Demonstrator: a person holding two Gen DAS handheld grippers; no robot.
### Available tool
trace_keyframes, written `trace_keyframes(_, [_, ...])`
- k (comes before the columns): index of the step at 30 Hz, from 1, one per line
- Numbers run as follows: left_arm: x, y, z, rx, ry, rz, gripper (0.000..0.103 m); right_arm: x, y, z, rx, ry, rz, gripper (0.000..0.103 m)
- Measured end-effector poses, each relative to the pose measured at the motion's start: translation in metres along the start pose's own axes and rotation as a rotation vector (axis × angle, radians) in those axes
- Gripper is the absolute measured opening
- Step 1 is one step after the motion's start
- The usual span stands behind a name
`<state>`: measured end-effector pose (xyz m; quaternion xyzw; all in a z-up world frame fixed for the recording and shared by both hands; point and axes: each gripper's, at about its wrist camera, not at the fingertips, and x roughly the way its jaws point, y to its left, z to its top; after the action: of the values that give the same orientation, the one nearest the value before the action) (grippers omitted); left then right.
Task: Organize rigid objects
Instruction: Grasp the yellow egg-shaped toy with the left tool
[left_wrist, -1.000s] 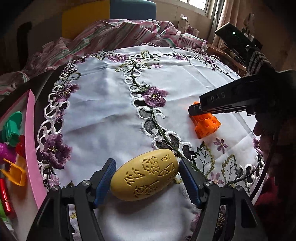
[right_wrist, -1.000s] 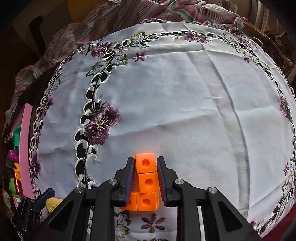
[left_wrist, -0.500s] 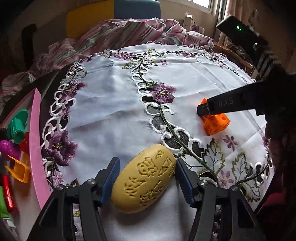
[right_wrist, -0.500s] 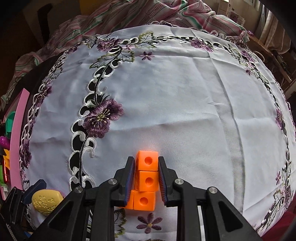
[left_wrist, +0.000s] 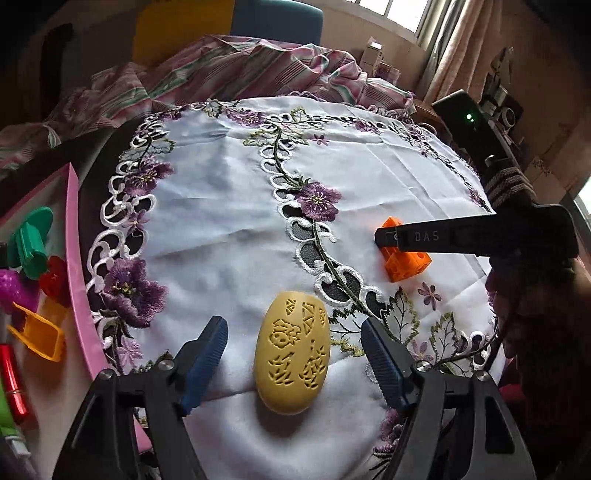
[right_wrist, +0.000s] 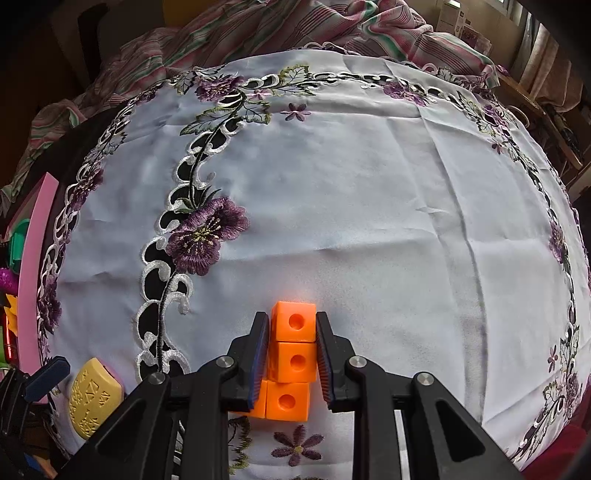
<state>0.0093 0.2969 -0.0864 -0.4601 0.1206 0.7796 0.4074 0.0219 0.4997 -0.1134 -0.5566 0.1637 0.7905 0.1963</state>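
Looking along my left gripper (left_wrist: 293, 354), I see its jaws have just been opening; they now stand wide, with the yellow oval piece (left_wrist: 291, 350) lying free between them on the tablecloth (left_wrist: 229, 206), near the cloth's near edge, and neither pad touches it. My right gripper (right_wrist: 291, 354) is clenched on the orange block piece (right_wrist: 293, 350), which sits on the cloth a little toward the right edge and seems to rest there, though I cannot tell if it is lifted slightly. I judge that the step in hand is to finish setting these two pieces in their places. To do it well, I should draw the left gripper straight back and up, so that a pad does not brush the oval piece, because its rounded body may roll or turn easily on the smooth cloth. With the right one I should settle the blocks flat before I let go, as they look joined and could tip. At the left edge of the cloth stands a pink tray (left_wrist: 75, 258) that holds other toys: a green piece (left_wrist: 29, 240), an orange scoop (left_wrist: 37, 332) and some red and purple things. A striped fabric (left_wrist: 221, 74) is heaped beyond the far edge. Nothing lies between the two pieces, only the embroidered flowers and some folds.
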Motion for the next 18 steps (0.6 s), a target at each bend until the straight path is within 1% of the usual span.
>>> trace_keyframes(1, [-0.002, 0.000, 0.001, 0.024, 0.000, 0.003, 0.075, 0.000, -0.001, 0.000, 0.001, -0.001, 0.000, 0.024])
trace_keyframes(3, [-0.003, -0.001, 0.002, 0.090, 0.018, 0.022, 0.075, 0.000, -0.002, 0.001, 0.002, 0.000, 0.002, 0.024])
trace_keyframes(6, [-0.001, -0.002, 0.000, 0.180, 0.051, 0.027, 0.075, 0.000, -0.003, 0.001, 0.004, 0.002, 0.004, 0.024])
trace_keyframes(7, [0.002, 0.000, 0.000, 0.191, 0.064, 0.031, 0.075, 0.000, -0.004, 0.002, 0.004, 0.002, 0.004, 0.024])
trace_keyframes(11, [0.011, 0.001, 0.003, 0.182, 0.095, 0.022, 0.075, -0.001, -0.006, 0.002, 0.003, 0.002, 0.003, 0.024])
trace_keyframes(14, [0.020, -0.006, 0.003, 0.228, 0.126, 0.034, 0.075, -0.001, -0.006, 0.002, 0.002, 0.002, 0.002, 0.024])
trace_keyframes(15, [0.023, -0.008, 0.002, 0.243, 0.140, 0.037, 0.073, -0.001, -0.006, 0.002, 0.002, 0.002, 0.002, 0.024])
trace_keyframes(16, [0.027, -0.011, 0.001, 0.259, 0.149, 0.048, 0.055, -0.002, -0.003, 0.001, 0.001, 0.002, 0.001, 0.024])
trace_keyframes(17, [0.030, -0.013, -0.001, 0.275, 0.156, 0.050, 0.044, -0.002, -0.002, 0.001, -0.004, 0.001, -0.001, 0.024])
trace_keyframes(18, [0.028, -0.015, -0.002, 0.281, 0.129, 0.061, 0.044, -0.003, -0.002, 0.000, -0.010, 0.000, -0.004, 0.024])
